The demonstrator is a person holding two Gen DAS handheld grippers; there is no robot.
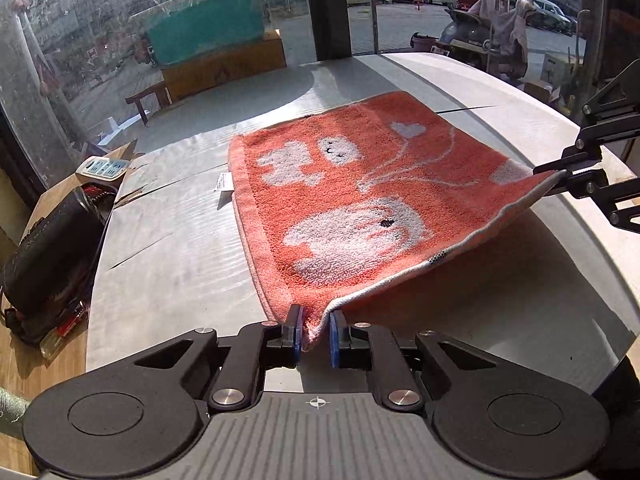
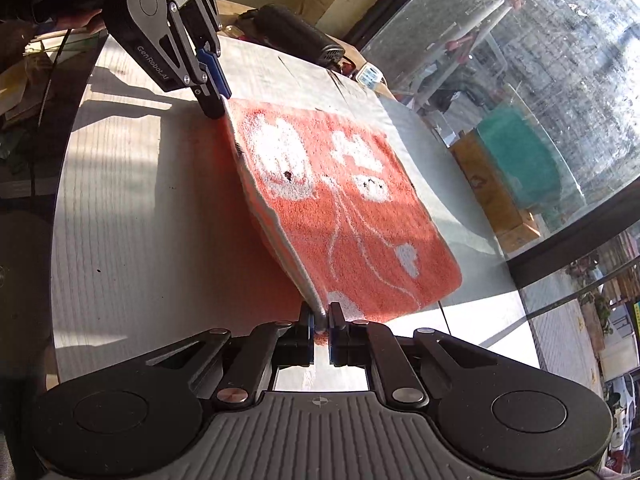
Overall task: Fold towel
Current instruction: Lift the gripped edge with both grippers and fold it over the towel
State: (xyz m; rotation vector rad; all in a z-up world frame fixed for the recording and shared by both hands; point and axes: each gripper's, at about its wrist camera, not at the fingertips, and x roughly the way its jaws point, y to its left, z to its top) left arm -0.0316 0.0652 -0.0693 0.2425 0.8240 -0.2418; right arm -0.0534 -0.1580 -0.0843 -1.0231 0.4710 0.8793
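Observation:
An orange towel [image 1: 352, 192] with white cartoon shapes is held stretched a little above the white table [image 1: 168, 248]; its far edge rests on the table. My left gripper [image 1: 315, 336] is shut on the near corner. My right gripper [image 1: 560, 184] pinches the other near corner at the right. In the right wrist view the towel [image 2: 360, 216] runs from my right gripper [image 2: 319, 330], shut on its corner, to the left gripper [image 2: 218, 100] at the top left, also shut on a corner.
A black bag [image 1: 52, 248] and a white power strip [image 1: 104, 168] lie at the table's left edge. A glass wall [image 1: 120, 32] stands behind the table. A wooden bench with a green box [image 2: 516, 160] is outside.

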